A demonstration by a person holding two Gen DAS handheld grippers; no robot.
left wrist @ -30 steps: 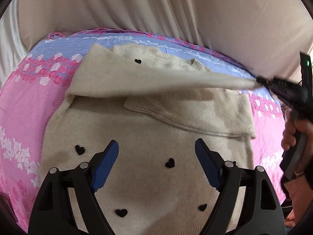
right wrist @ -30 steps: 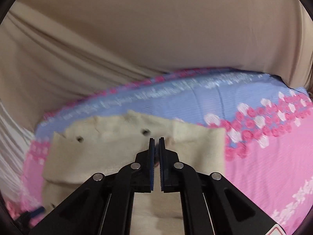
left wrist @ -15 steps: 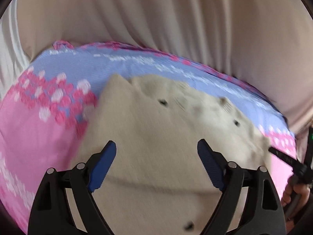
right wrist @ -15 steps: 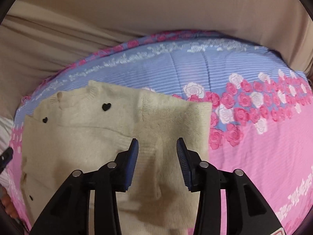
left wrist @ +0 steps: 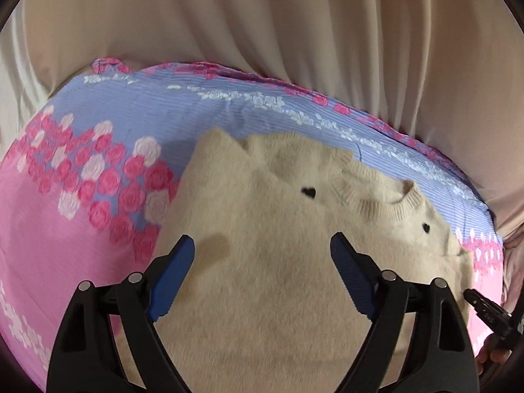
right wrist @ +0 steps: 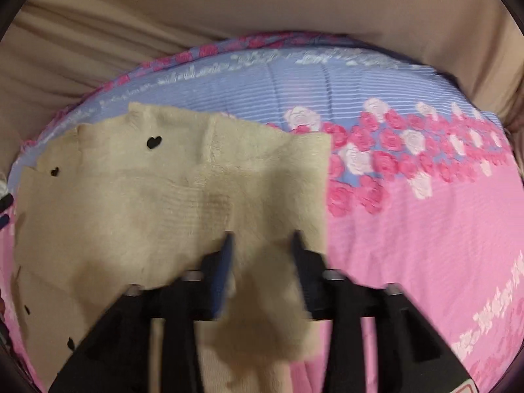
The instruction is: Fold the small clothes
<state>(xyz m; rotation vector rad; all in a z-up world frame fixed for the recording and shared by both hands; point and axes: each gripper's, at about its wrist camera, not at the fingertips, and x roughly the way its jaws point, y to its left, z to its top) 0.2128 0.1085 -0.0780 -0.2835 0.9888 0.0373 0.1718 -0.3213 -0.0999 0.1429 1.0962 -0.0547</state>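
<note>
Currently: sleeve-folding step. Sweater (left wrist: 278,262) flat on bed (left wrist: 108,121), beneath both grippers. Left gripper (left wrist: 262,268) spread wide, empty; right gripper (right wrist: 262,245) just opening, sleeve (right wrist: 262,203) released between. Next, likely: regrasp hem, fold upward.

Folded cream sweater (left wrist: 278,235) on bedsheet

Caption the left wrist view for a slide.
Open left claw hovering over a cream heart-dotted sweater on a floral bedsheet.

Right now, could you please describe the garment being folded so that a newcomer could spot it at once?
Look at the bedsheet, pink with a blue band of roses. On it lies a cream knitted sweater with a ribbed neck. Its small black hearts set it apart from the plain beige curtain behind.
</note>
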